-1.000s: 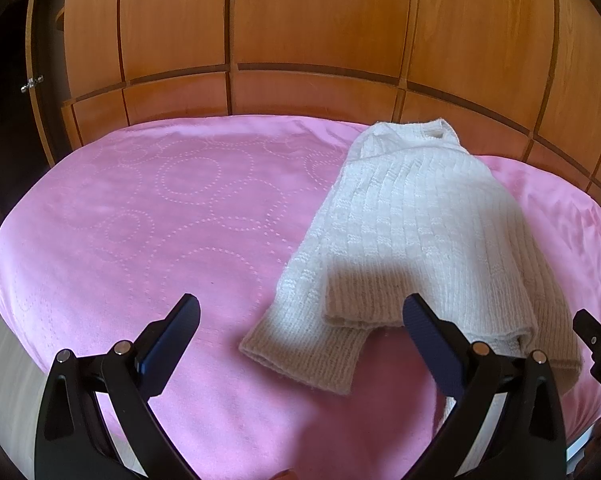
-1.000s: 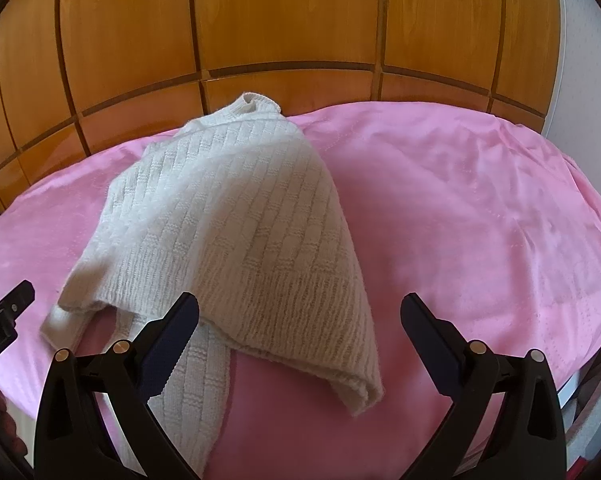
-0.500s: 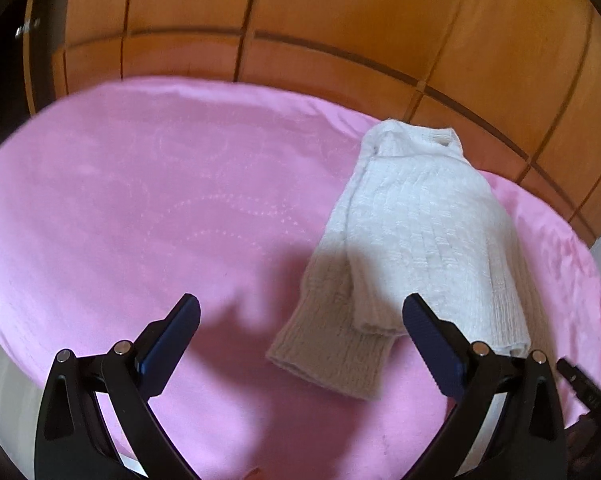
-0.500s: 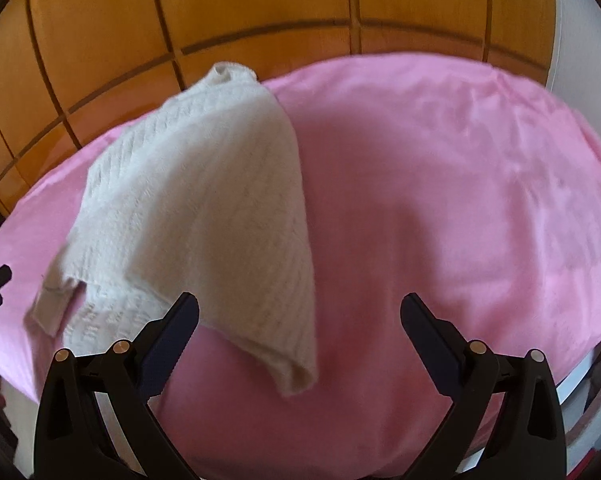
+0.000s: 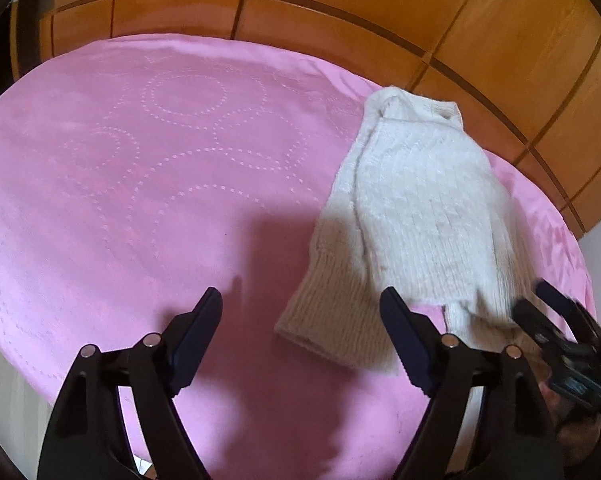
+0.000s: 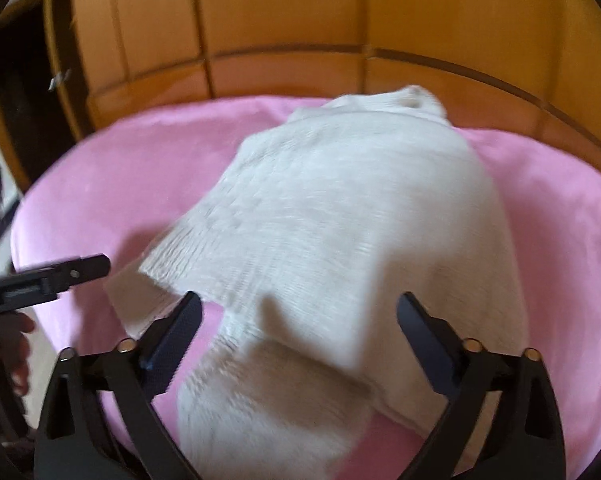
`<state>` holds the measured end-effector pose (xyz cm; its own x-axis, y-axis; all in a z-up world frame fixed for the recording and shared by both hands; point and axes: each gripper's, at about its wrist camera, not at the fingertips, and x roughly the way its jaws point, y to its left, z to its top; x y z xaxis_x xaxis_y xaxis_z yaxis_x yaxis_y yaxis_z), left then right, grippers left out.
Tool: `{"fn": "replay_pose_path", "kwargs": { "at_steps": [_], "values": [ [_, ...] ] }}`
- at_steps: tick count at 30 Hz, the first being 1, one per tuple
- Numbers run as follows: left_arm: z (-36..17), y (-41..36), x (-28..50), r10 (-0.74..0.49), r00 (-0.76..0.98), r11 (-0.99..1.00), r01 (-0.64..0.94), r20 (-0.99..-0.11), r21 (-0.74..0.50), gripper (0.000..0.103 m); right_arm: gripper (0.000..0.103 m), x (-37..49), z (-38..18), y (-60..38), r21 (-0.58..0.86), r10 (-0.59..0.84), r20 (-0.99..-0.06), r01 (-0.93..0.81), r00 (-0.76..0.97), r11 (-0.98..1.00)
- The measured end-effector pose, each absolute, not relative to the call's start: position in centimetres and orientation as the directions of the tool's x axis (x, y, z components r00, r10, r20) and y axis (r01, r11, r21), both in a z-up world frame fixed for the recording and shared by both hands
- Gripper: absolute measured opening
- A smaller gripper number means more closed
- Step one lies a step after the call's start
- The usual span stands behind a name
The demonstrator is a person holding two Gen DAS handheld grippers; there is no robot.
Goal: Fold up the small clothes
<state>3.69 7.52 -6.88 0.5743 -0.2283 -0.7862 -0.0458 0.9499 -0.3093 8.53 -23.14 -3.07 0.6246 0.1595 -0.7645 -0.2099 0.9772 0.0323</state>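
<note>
A cream knitted sweater lies partly folded on a pink bedspread stitched with dotted circles, its collar toward twelve o'clock near the wooden panelled wardrobe and its ribbed hem toward six. In the left wrist view the garment sits at about two o'clock from the left gripper, whose jaws have just been closing a little yet stand spread with only shadowed bedspread between them; the right-hand finger overlaps the sweater's ribbed hem in the picture, though contact cannot be told. At four o'clock in that view the right gripper reaches in blurred over the sweater's lower right corner. In the blurred right wrist view the right gripper hangs over the sweater, its jaws likewise just narrowing but spread wide, knit lying between them unpinched. The left gripper's tip shows at nine o'clock, beside the sweater's left corner.
</note>
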Motion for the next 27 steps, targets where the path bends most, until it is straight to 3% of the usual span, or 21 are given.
{"fn": "replay_pose_path", "kwargs": {
  "at_steps": [5, 8, 11, 15, 16, 17, 18, 19, 20, 21, 22, 27],
  "values": [
    [-7.9, 8.0, 4.1, -0.284, 0.533, 0.939, -0.012, -0.797, -0.343, 0.080, 0.091, 7.3, -2.7, -25.0, 0.115, 0.203, -0.790, -0.185, 0.579, 0.976],
    [-8.2, 7.4, 5.0, -0.299, 0.525, 0.938, 0.008, -0.797, -0.347, 0.079, 0.089, 4.7, -3.3, -27.3, 0.249, 0.304, -0.814, -0.175, 0.494, 0.953],
    [-8.6, 7.1, 6.4, -0.368, 0.501, 0.904, -0.004, -0.783, -0.427, 0.079, 0.084, 2.4, -4.8, -28.2, 0.401, 0.417, -0.810, -0.129, 0.413, 0.907],
    [-9.3, 5.7, 7.8, -0.376, 0.472, 0.905, 0.003, -0.797, -0.425, 0.079, 0.080, 2.3, -6.9, -27.2, 0.405, 0.405, -0.823, -0.087, 0.398, 0.910],
    [-9.5, 5.3, 8.2, -0.369, 0.456, 0.908, -0.010, -0.810, -0.420, 0.078, 0.075, 2.5, -7.3, -26.7, 0.393, 0.392, -0.829, -0.083, 0.398, 0.916],
    [-9.5, 5.2, 8.3, -0.364, 0.456, 0.912, -0.002, -0.813, -0.409, 0.072, 0.072, 2.9, -7.5, -26.0, 0.370, 0.373, -0.835, -0.088, 0.405, 0.925],
    [-9.5, 4.5, 8.5, -0.357, 0.451, 0.922, 0.026, -0.818, -0.387, 0.057, 0.060, 3.3, -7.4, -25.3, 0.336, 0.351, -0.837, -0.111, 0.420, 0.935],
    [-9.7, 3.9, 8.9, -0.336, 0.441, 0.934, 0.044, -0.833, -0.353, 0.047, 0.039, 3.5, -7.4, -24.7, 0.315, 0.337, -0.842, -0.123, 0.422, 0.941],
    [-9.9, 3.5, 9.2, -0.332, 0.437, 0.937, 0.055, -0.836, -0.344, 0.026, 0.033, 3.8, -7.5, -24.3, 0.300, 0.326, -0.847, -0.130, 0.420, 0.945],
    [-10.0, 3.2, 9.5, -0.351, 0.436, 0.932, 0.075, -0.829, -0.355, 0.014, 0.022, 3.9, -7.5, -24.3, 0.294, 0.322, -0.850, -0.132, 0.417, 0.947],
    [-9.7, 2.8, 9.7, -0.343, 0.441, 0.936, 0.091, -0.829, -0.339, 0.013, 0.015, 3.7, -7.4, -24.5, 0.285, 0.317, -0.853, -0.139, 0.415, 0.948],
    [-7.5, 4.4, 10.3, -0.351, 0.492, 0.932, 0.097, -0.797, -0.350, 0.009, 0.012, 2.0, -5.7, -28.3, 0.117, 0.153, -0.873, -0.107, 0.462, 0.987]
  ]
}}
